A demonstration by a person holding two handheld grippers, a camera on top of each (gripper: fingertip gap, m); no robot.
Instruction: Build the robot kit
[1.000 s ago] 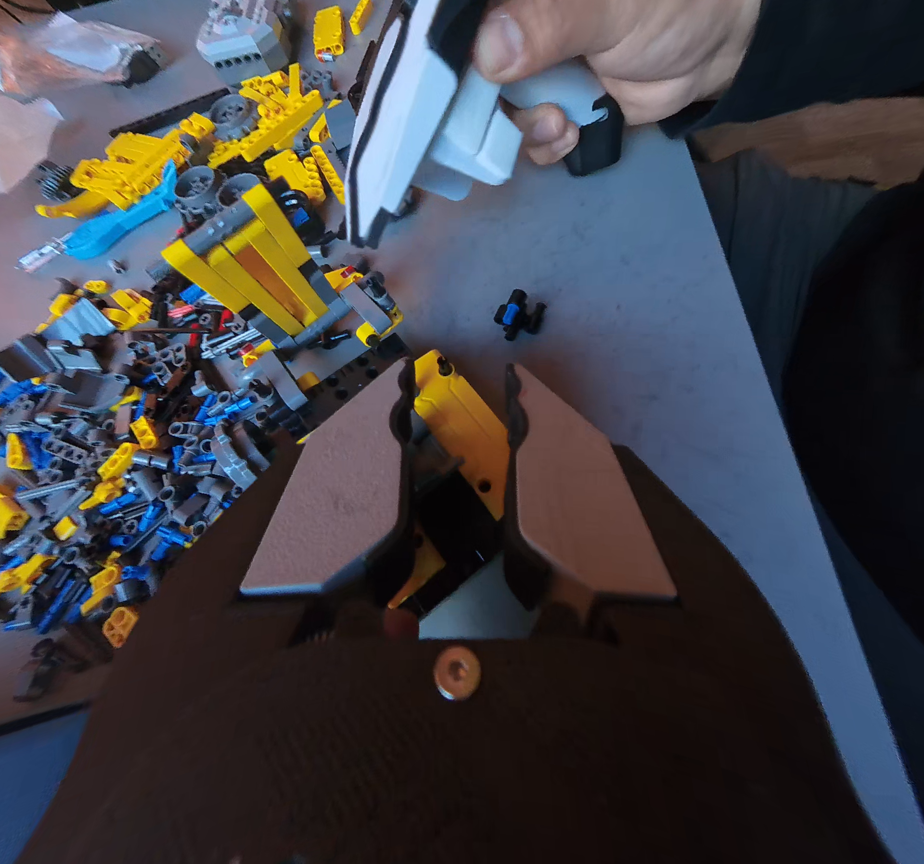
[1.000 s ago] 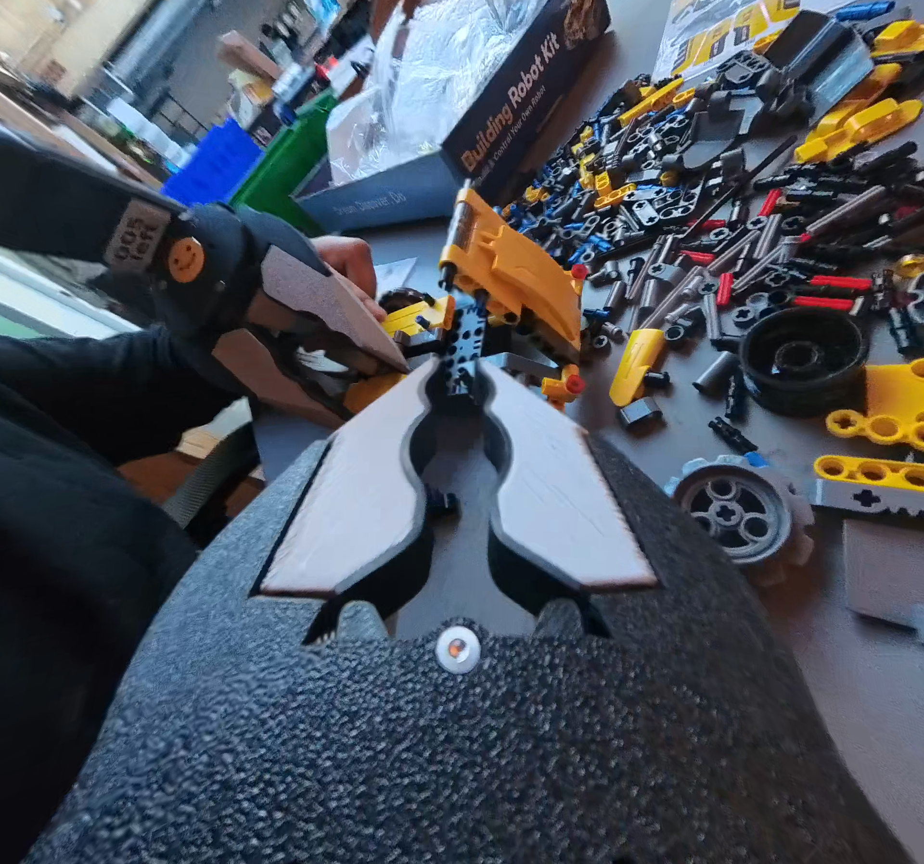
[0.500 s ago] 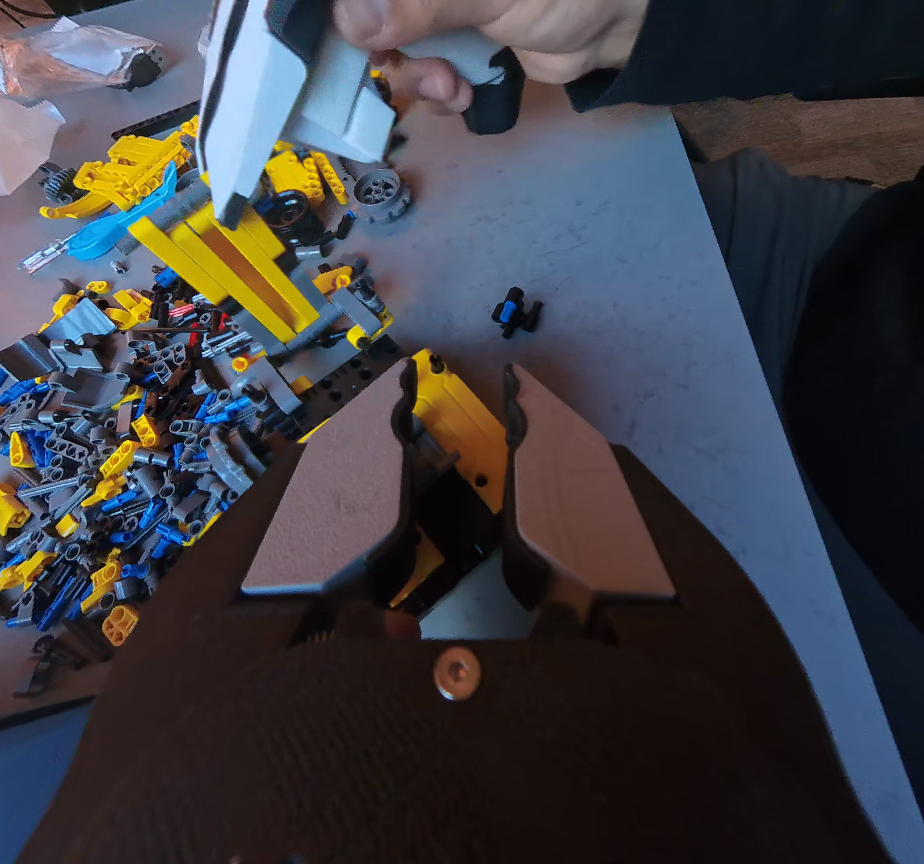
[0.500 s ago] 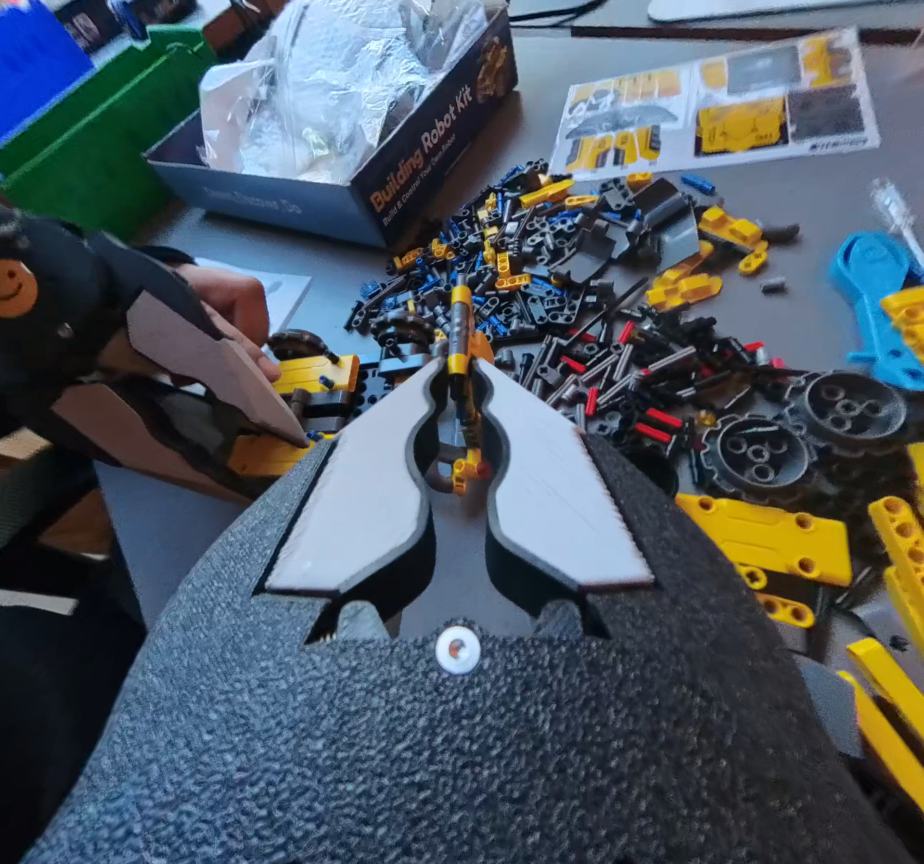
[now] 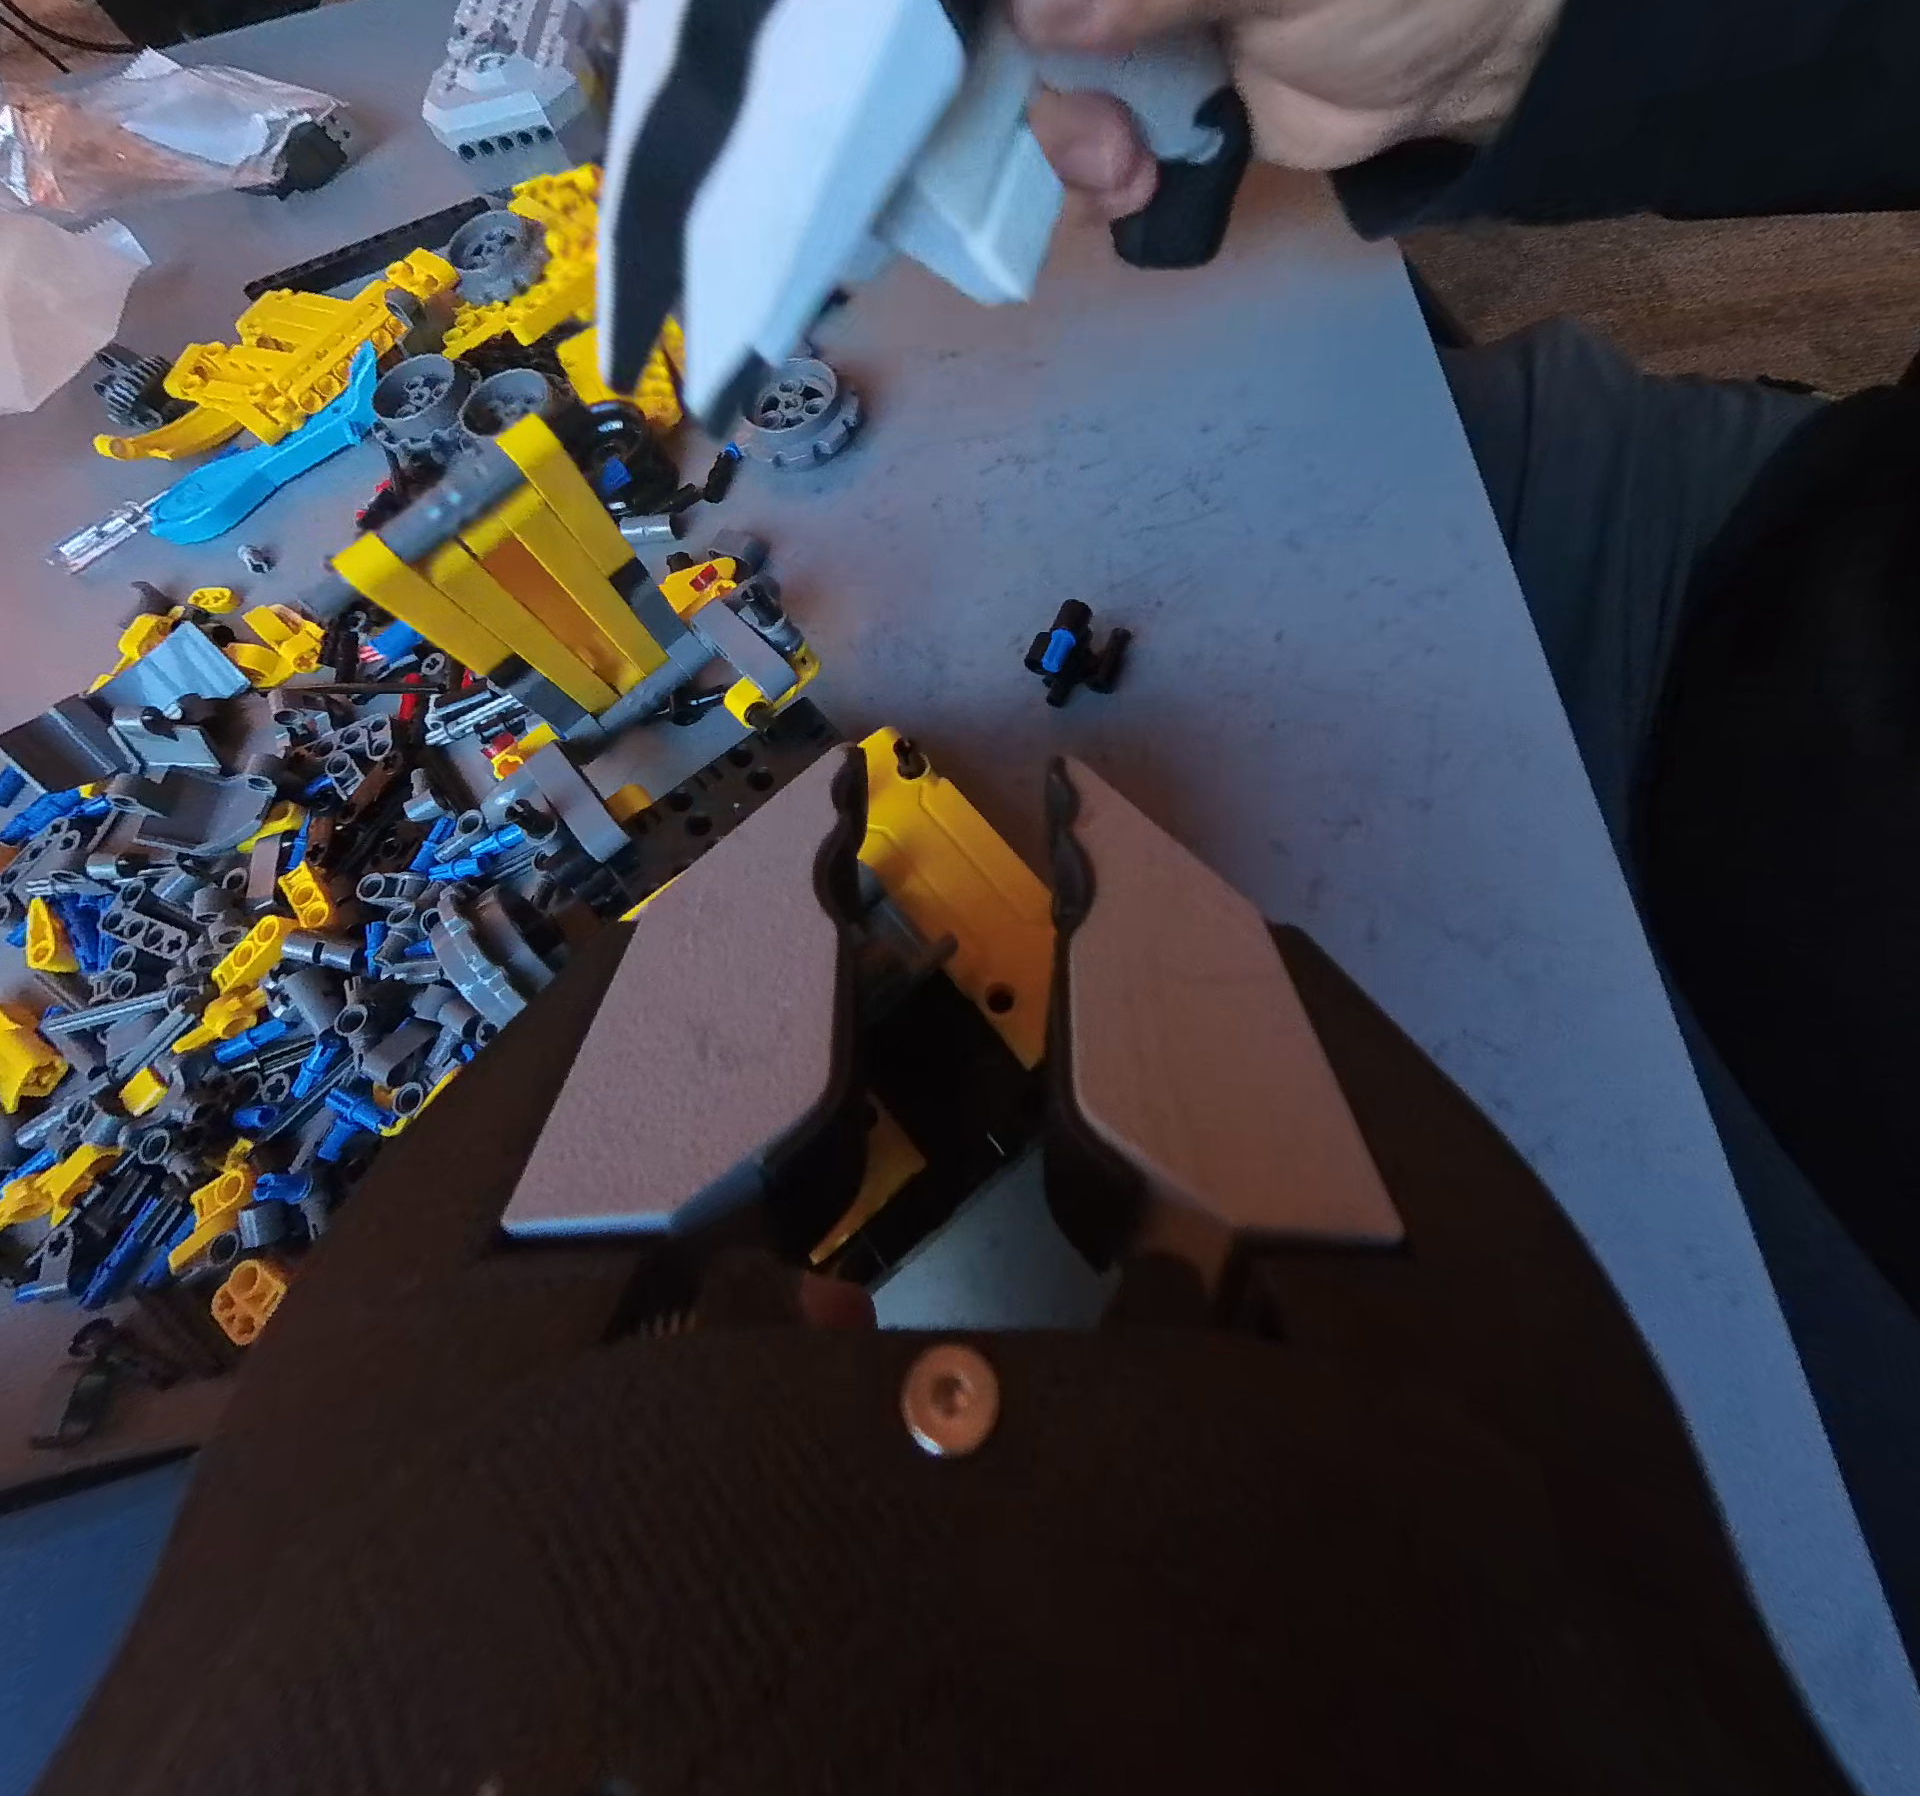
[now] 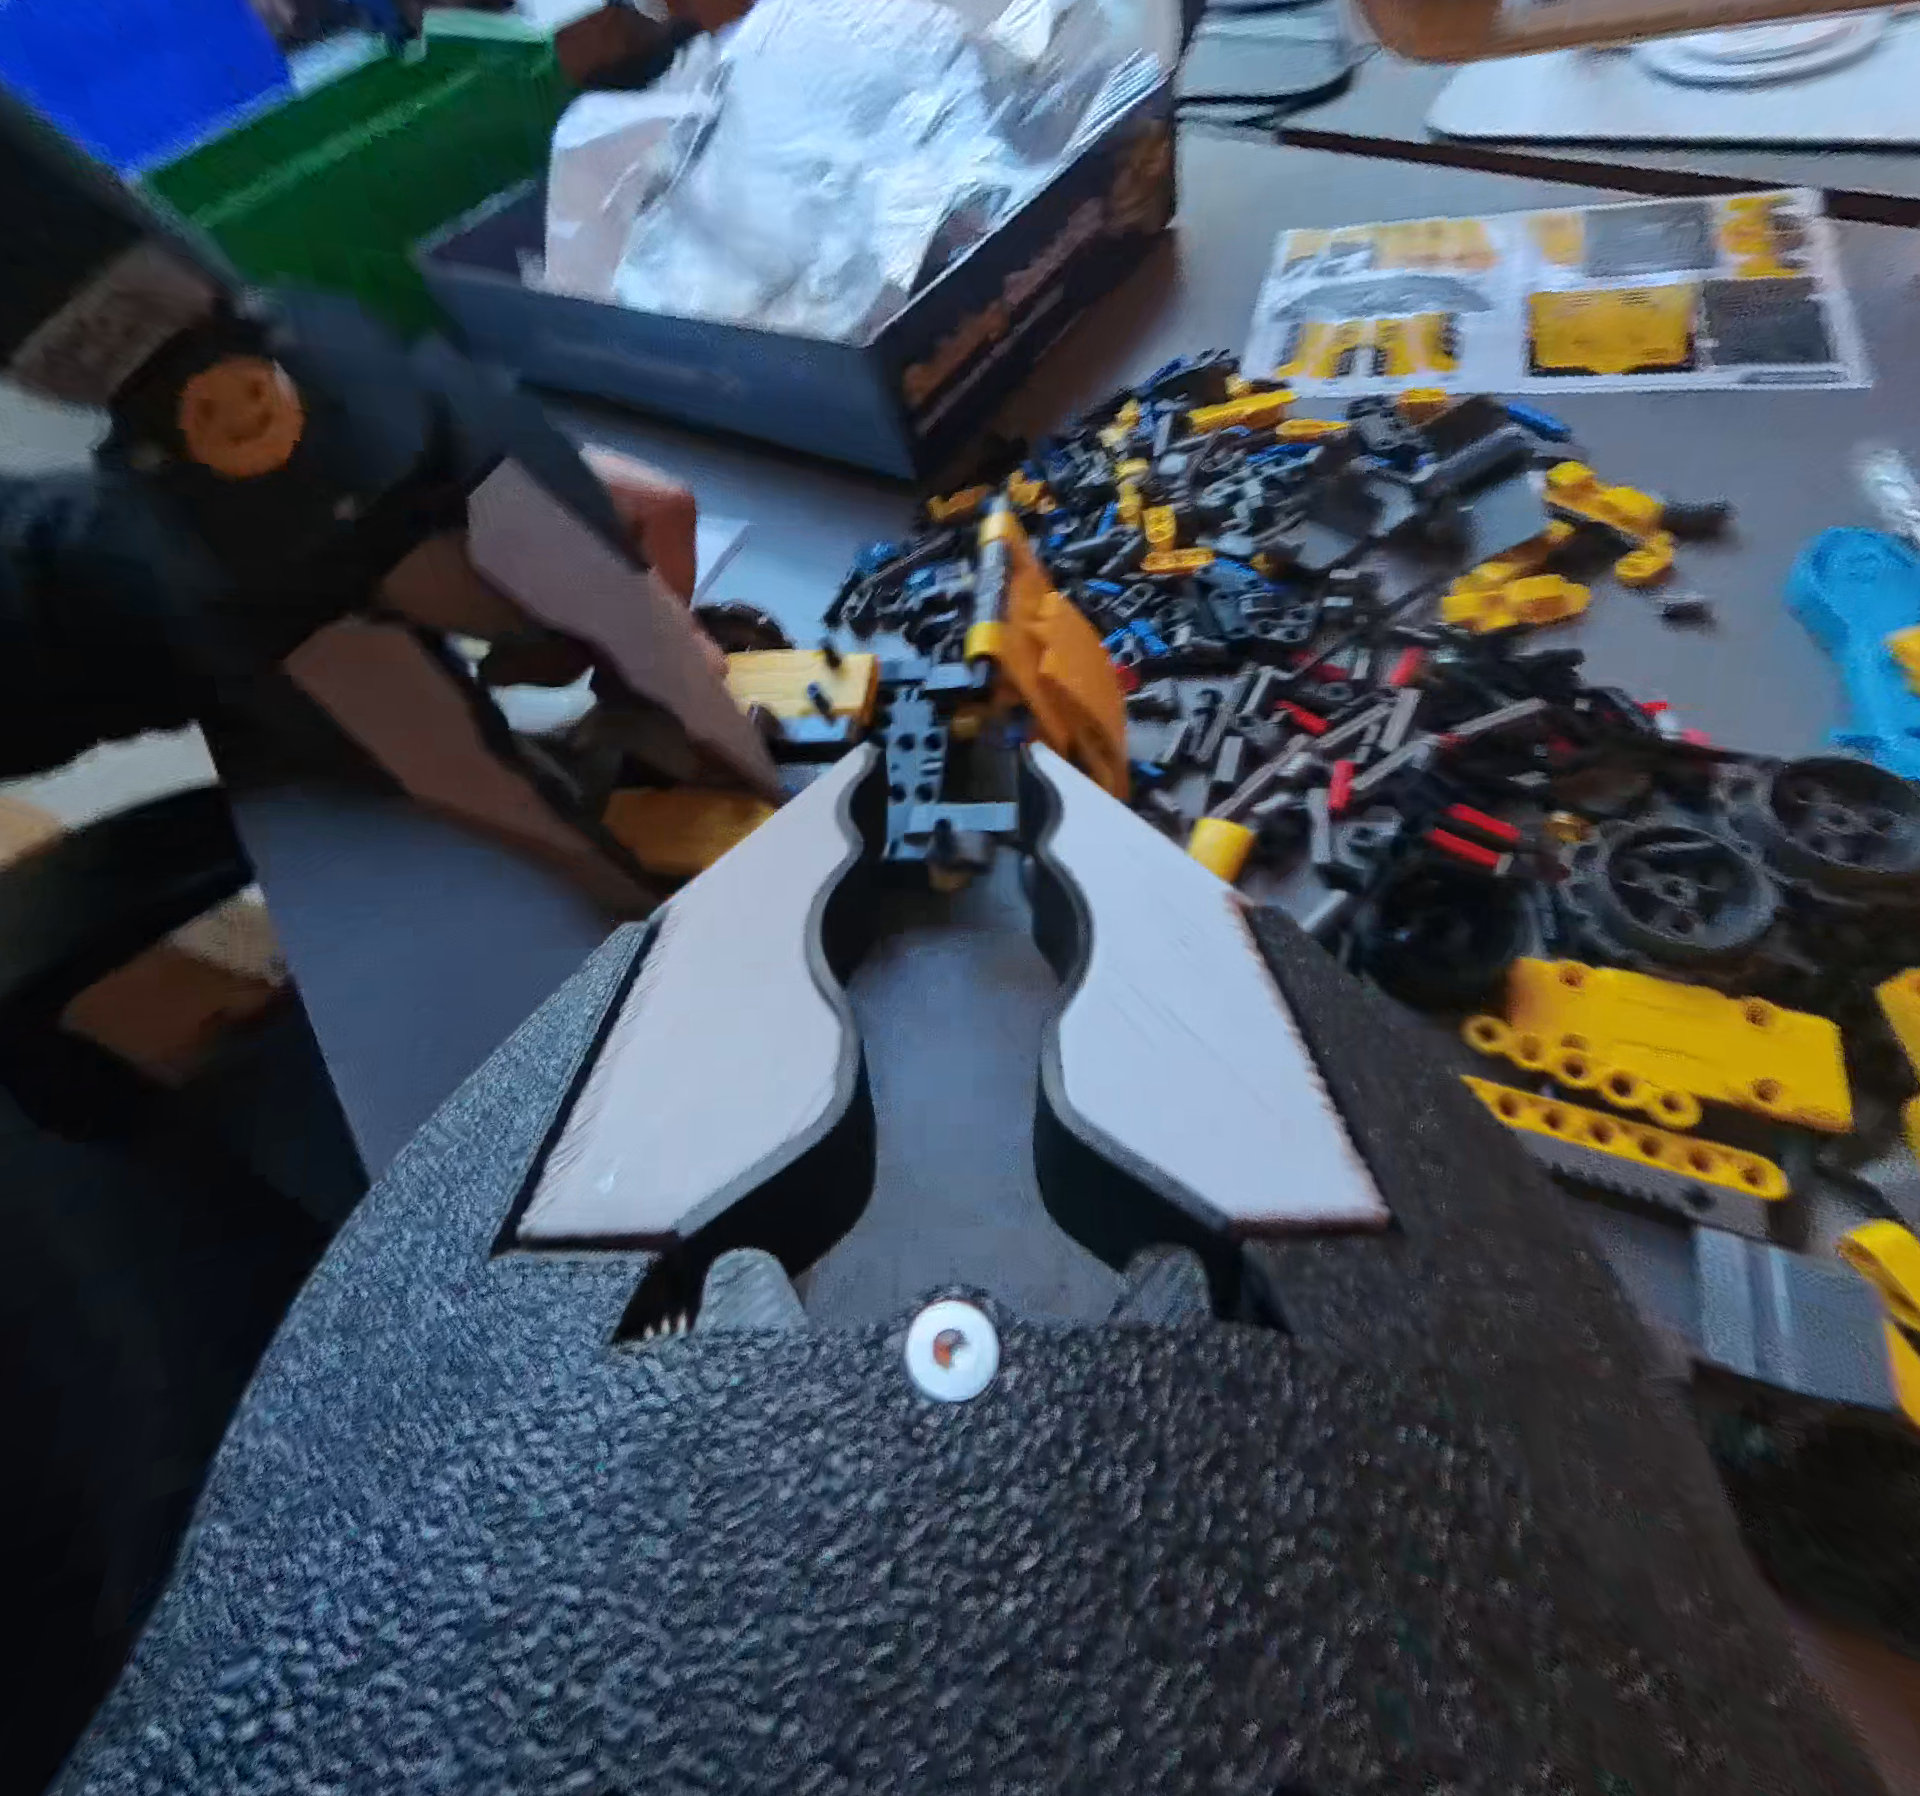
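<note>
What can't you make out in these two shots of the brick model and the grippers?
- Left wrist view: the left gripper hides most of the yellow model it clamps.
- Right wrist view: motion blur smears the loose bricks and the box.
- Right wrist view: whether the right gripper touches the model is unclear.

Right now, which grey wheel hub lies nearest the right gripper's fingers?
The lone grey wheel hub on bare table, right below the right gripper; the other hubs sit among yellow parts further left.
</note>
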